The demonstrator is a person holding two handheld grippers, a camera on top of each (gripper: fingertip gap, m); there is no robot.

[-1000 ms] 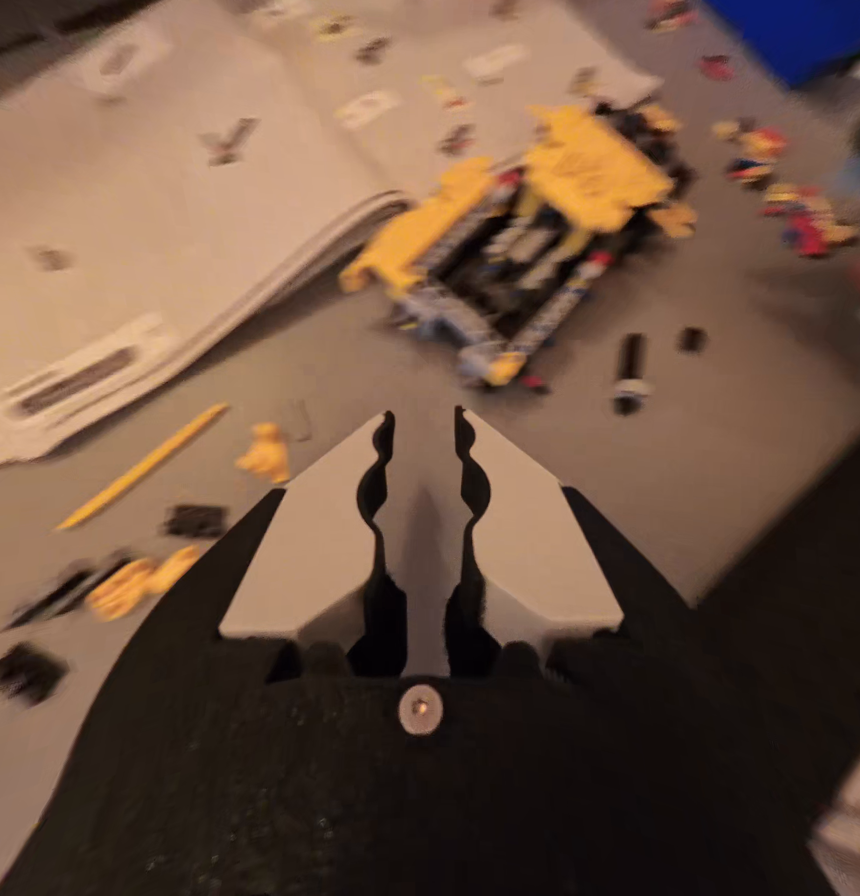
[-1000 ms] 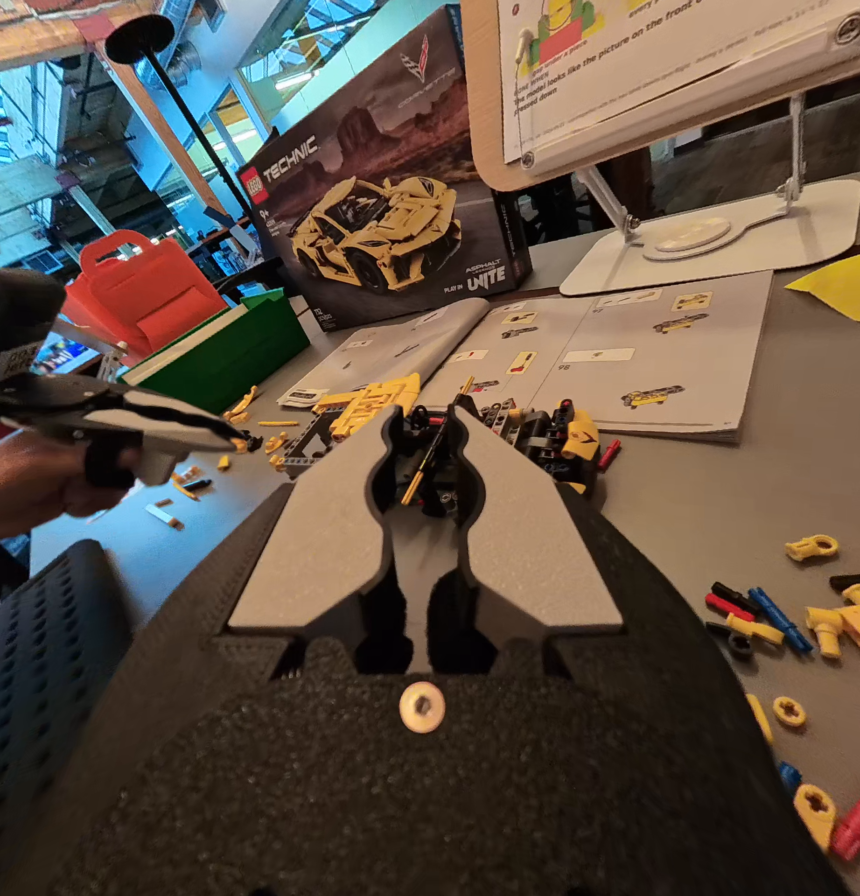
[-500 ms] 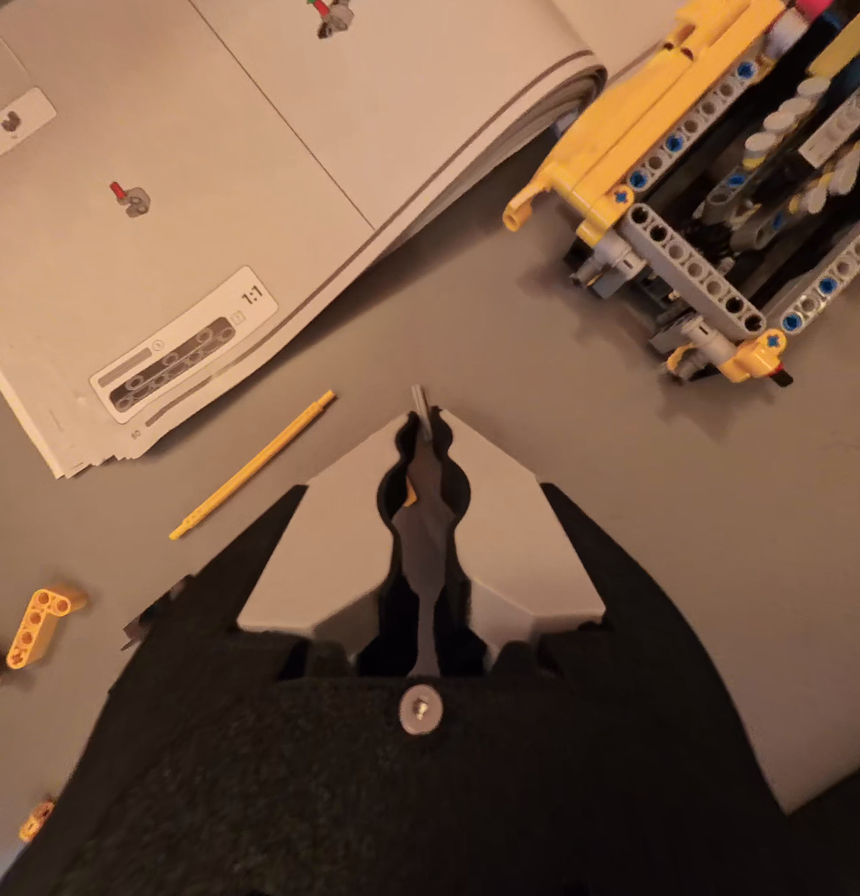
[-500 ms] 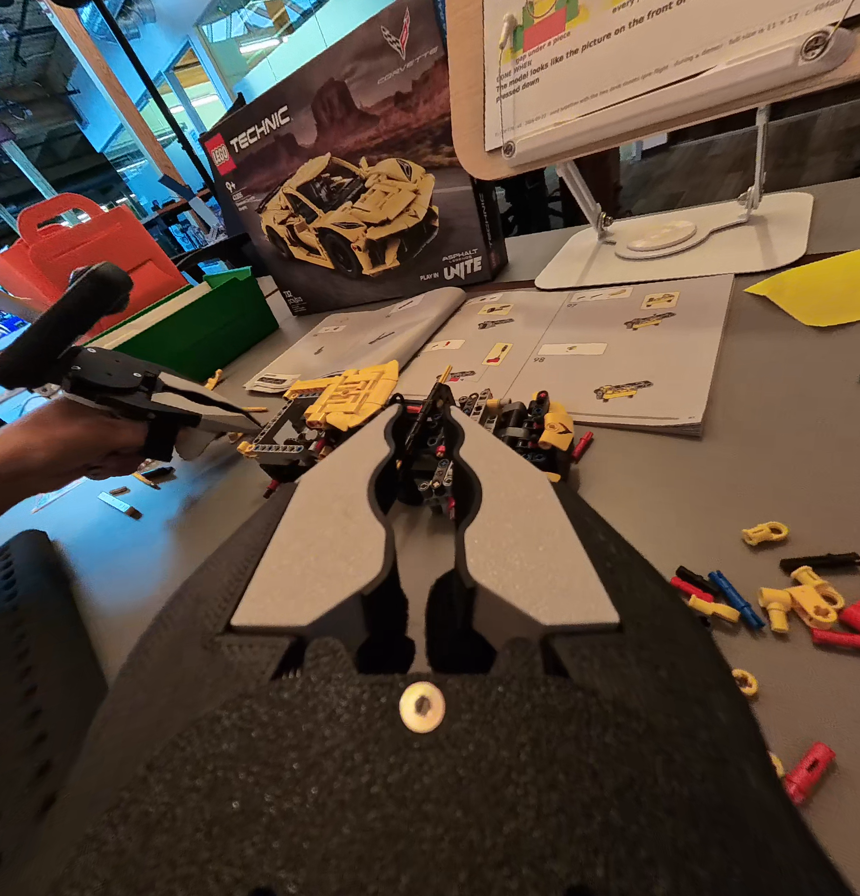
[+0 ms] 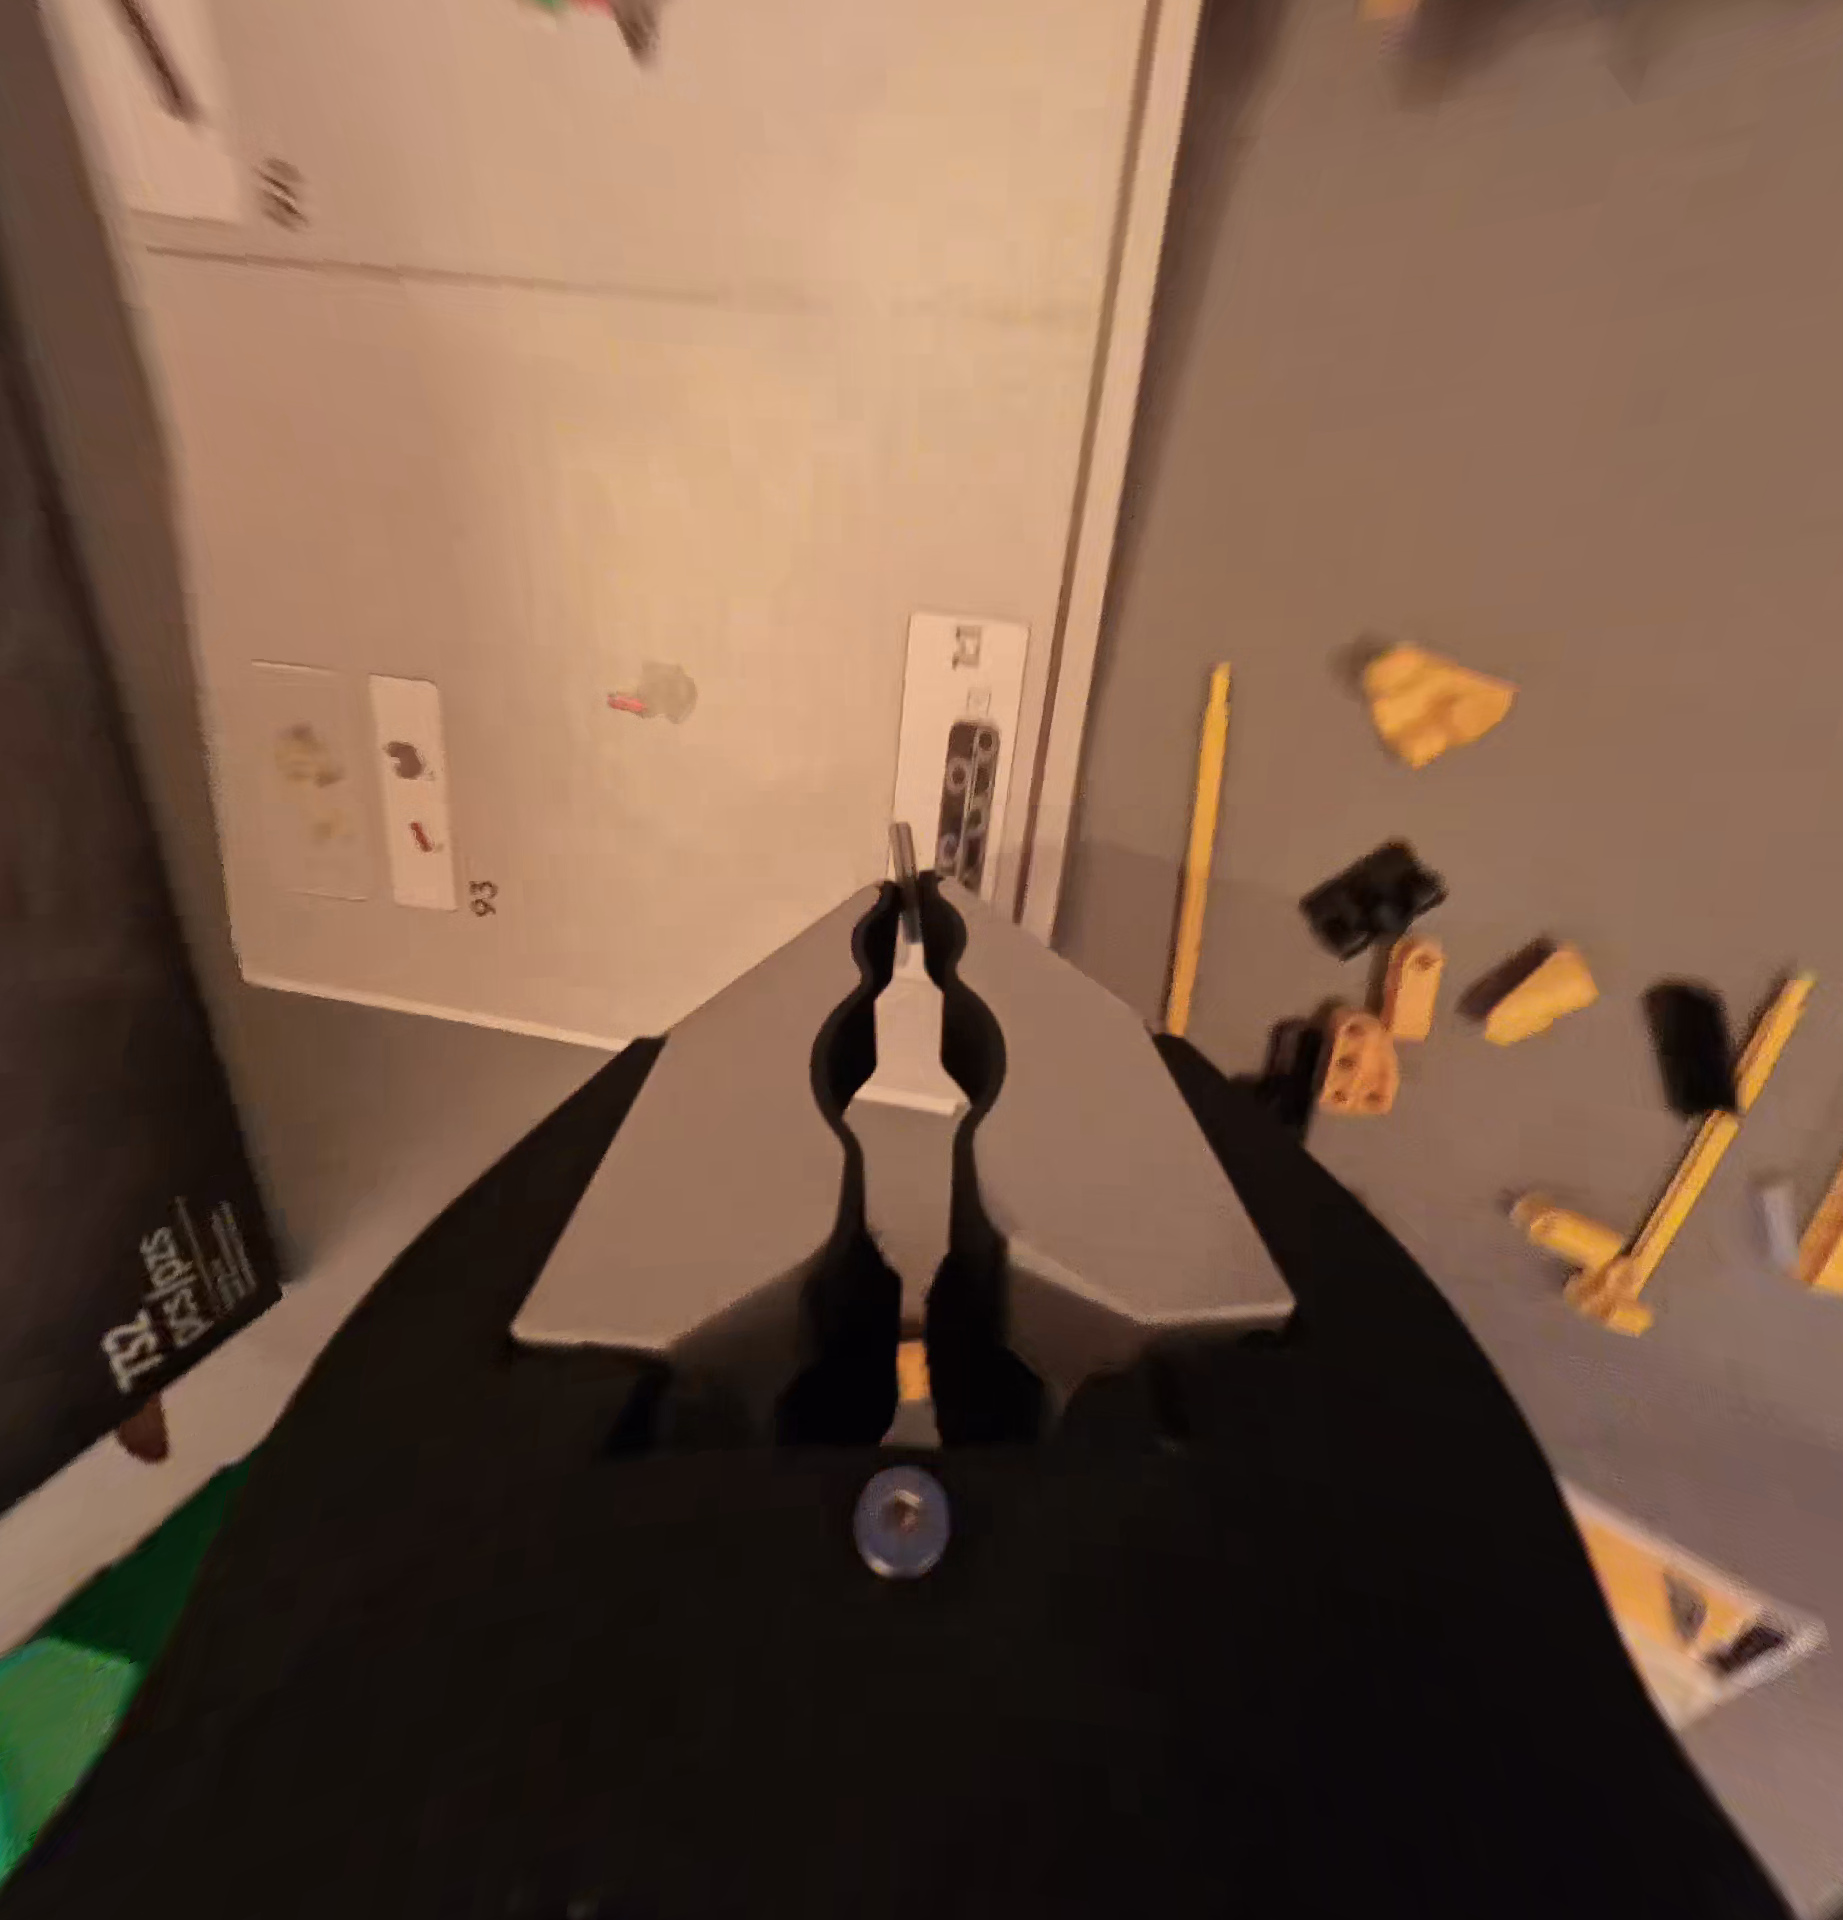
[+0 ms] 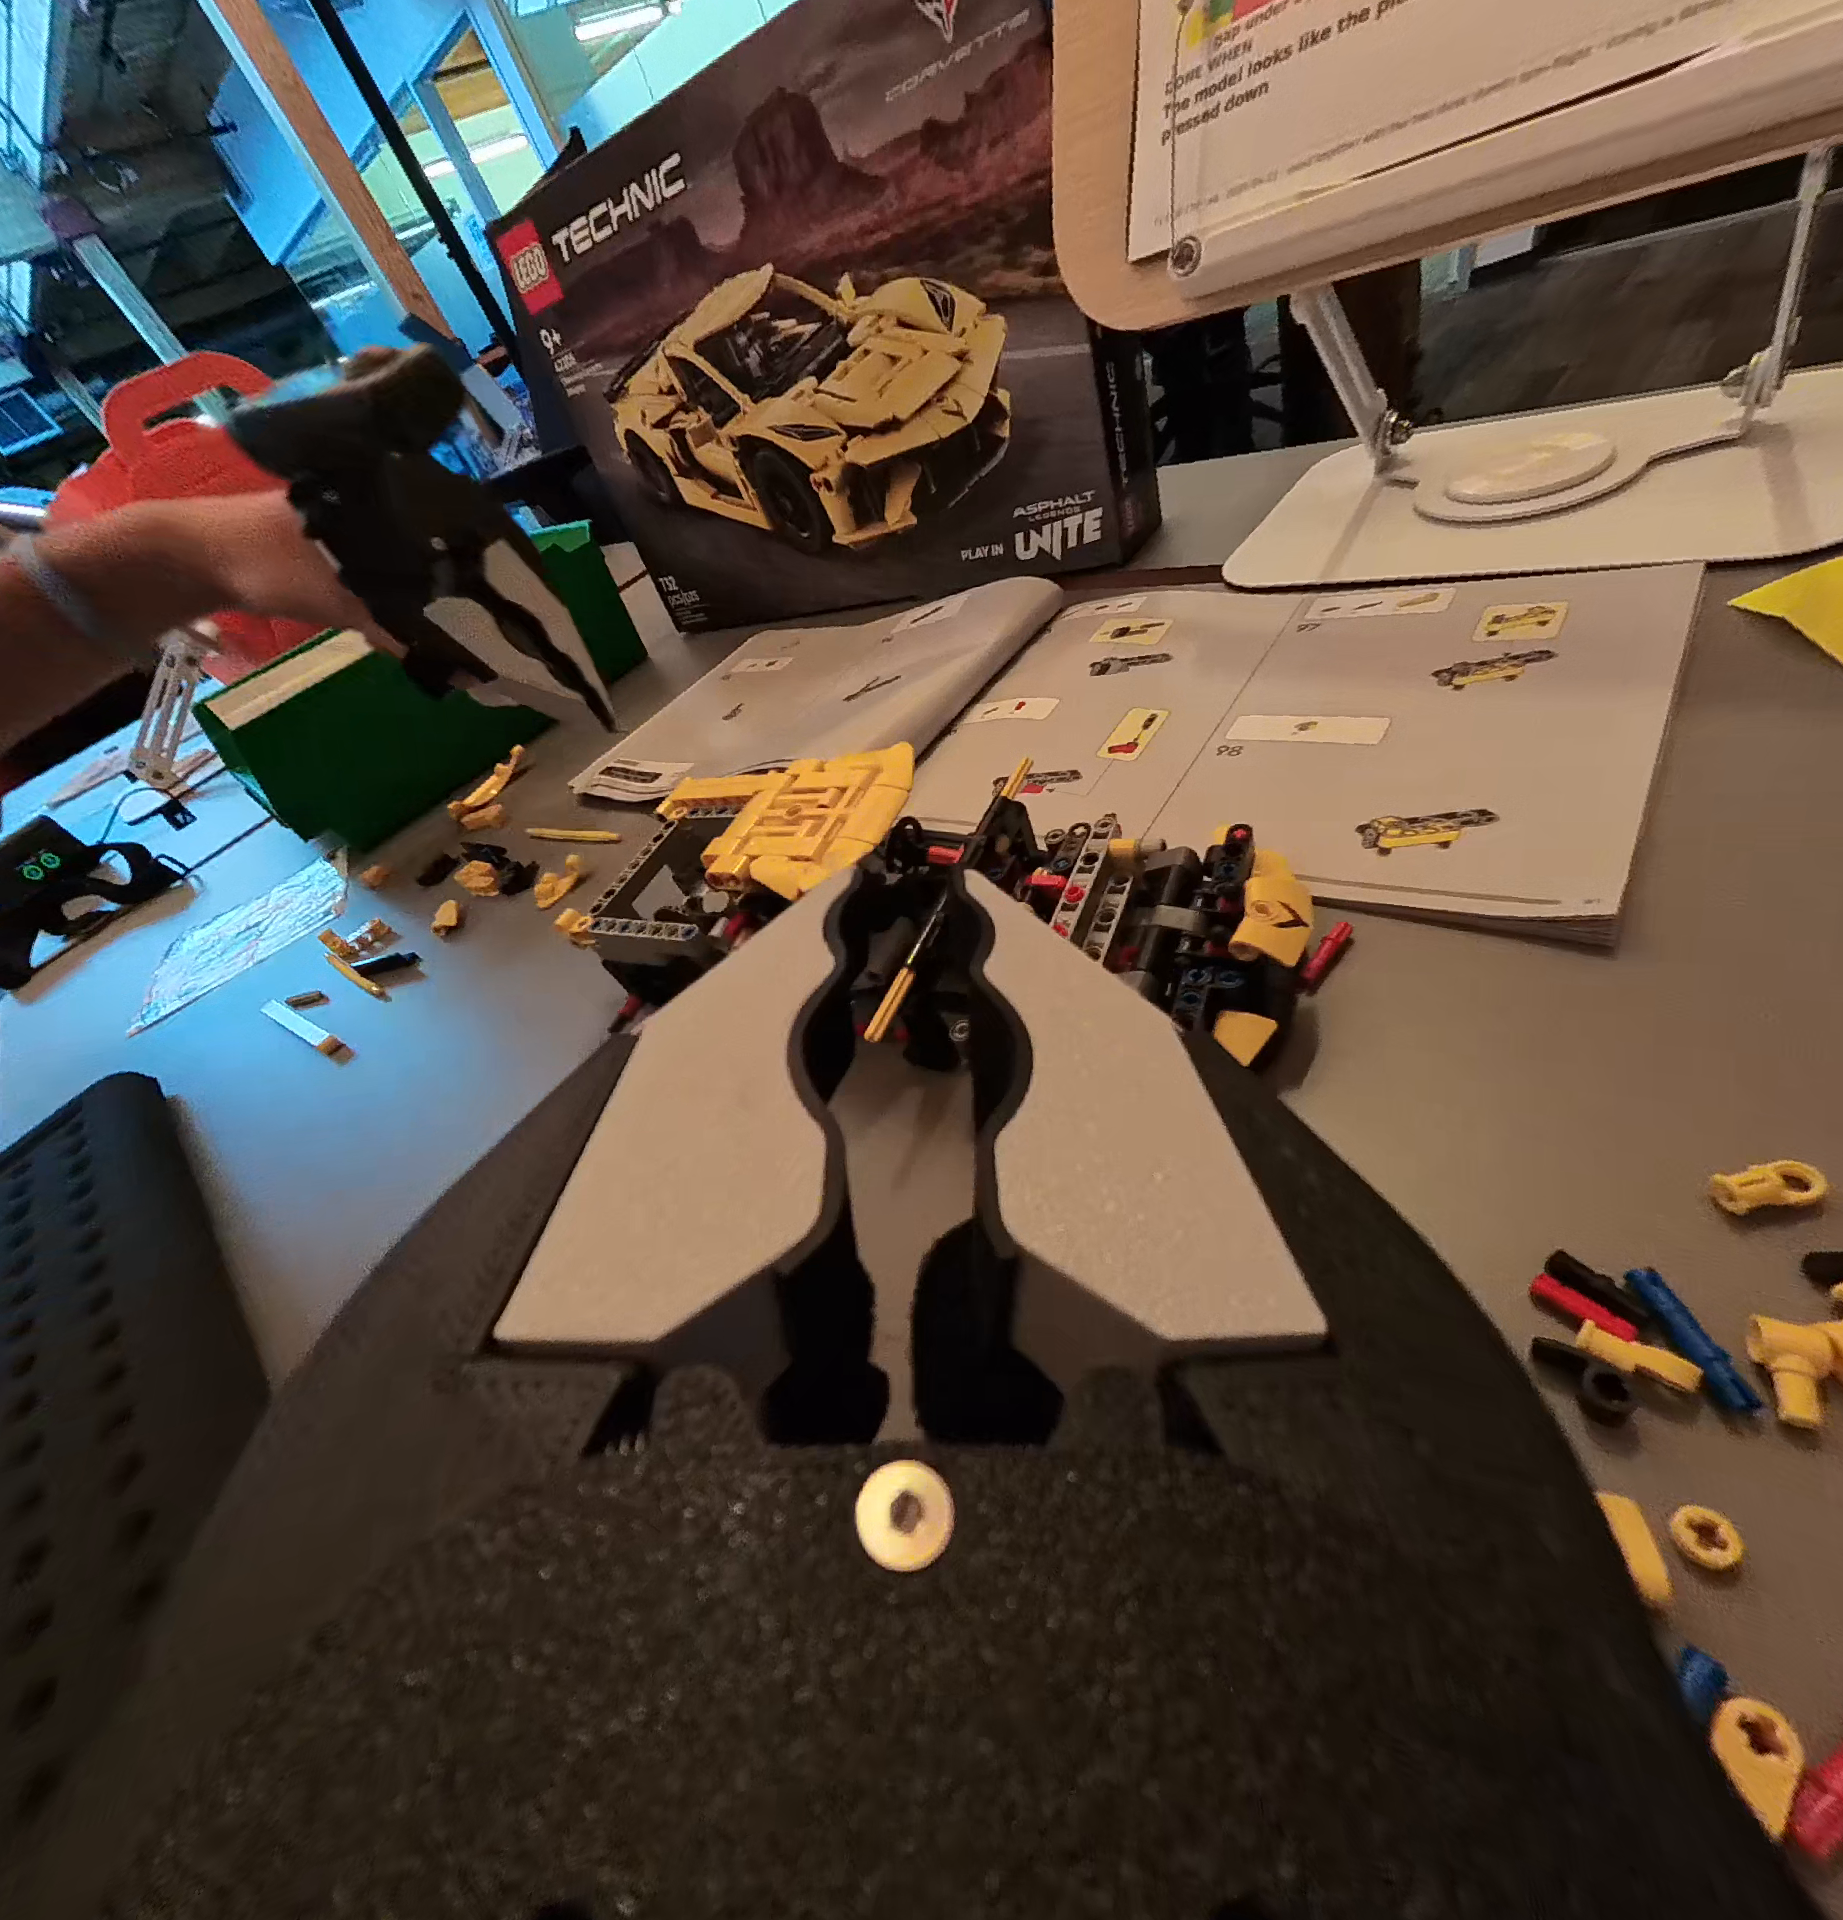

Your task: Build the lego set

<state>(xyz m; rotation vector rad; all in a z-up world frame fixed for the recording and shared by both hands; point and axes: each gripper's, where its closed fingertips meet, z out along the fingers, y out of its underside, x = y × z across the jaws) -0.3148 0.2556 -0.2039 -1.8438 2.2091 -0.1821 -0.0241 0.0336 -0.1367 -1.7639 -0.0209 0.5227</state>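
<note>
My left gripper (image 5: 904, 894) is shut on a small grey pin (image 5: 902, 857) that sticks out past its tips, above the open instruction booklet (image 5: 636, 468). In the right wrist view it (image 6: 600, 712) hangs in the air over the booklet's left edge, held by a hand. The half-built yellow and black lego car (image 6: 792, 821) lies in front of the booklet (image 6: 1312, 727). My right gripper (image 6: 909, 894) has its jaws close around a black part at the car's middle, where a yellow axle (image 6: 943, 904) slants up.
The set's box (image 6: 844, 364) and a green container (image 6: 377, 748) stand behind. Loose yellow and black pieces (image 5: 1416, 987) and a long yellow axle (image 5: 1197, 842) lie left of the car. More coloured pins (image 6: 1644, 1340) lie right. A white stand base (image 6: 1519, 488) sits at the back right. Tip to tip, the grippers are about 40 centimetres apart.
My left gripper closed on the grey pin near the table, then rose and swung left from beside the car to over the booklet. My right gripper stayed at the car.
</note>
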